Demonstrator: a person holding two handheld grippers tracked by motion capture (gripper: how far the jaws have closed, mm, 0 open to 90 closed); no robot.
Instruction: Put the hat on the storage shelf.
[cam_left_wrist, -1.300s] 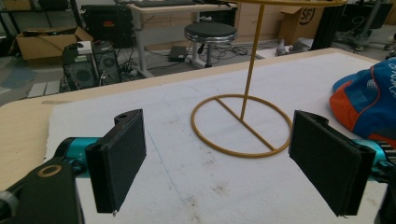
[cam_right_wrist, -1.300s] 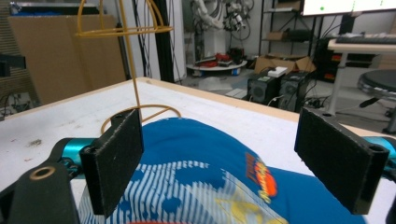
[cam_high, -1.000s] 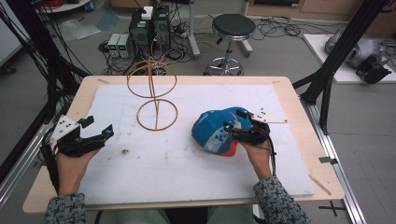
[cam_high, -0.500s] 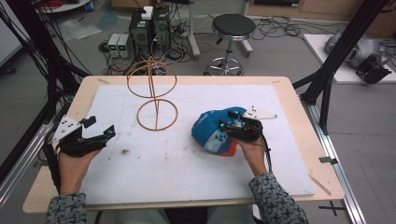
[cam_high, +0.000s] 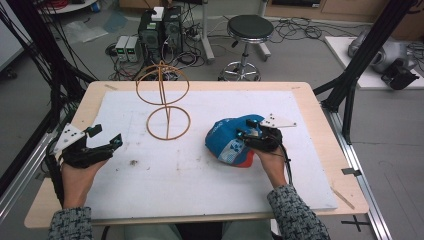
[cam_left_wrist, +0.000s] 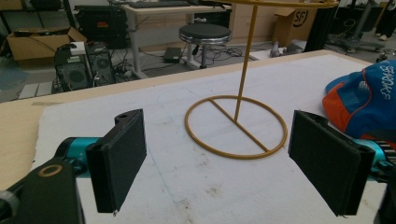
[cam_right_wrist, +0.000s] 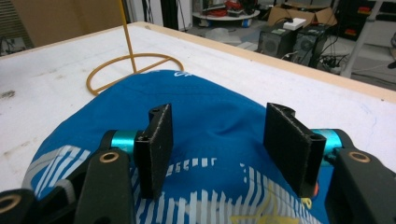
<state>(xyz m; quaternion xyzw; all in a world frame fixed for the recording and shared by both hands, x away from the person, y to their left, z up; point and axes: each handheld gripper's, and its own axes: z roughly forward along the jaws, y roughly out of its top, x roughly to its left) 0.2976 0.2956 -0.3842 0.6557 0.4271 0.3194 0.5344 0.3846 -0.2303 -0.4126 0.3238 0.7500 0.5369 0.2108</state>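
Observation:
A blue cap (cam_high: 226, 139) with an orange brim and white markings lies on the white mat, right of centre. My right gripper (cam_high: 245, 134) is over the cap's right side, open. In the right gripper view, the cap's crown (cam_right_wrist: 210, 107) lies under and between the spread jaws of the right gripper (cam_right_wrist: 217, 135). A yellow wire stand (cam_high: 167, 107) with a base ring and an upper ring stands at the back left of the mat. My left gripper (cam_high: 106, 136) rests near the left edge, open and holding nothing. The left gripper view has the stand (cam_left_wrist: 236, 126) ahead between the jaws and the cap (cam_left_wrist: 369, 98) at right.
The wooden table (cam_high: 320, 115) carries a white mat (cam_high: 200, 180). Black frame posts (cam_high: 350, 95) stand at the table's right and left sides. A stool (cam_high: 248, 30) and computer boxes (cam_high: 160, 27) sit on the floor beyond the far edge.
My right gripper has turned slightly on the cap, and its grey plate has swung a little to the right. The left gripper has stayed almost still.

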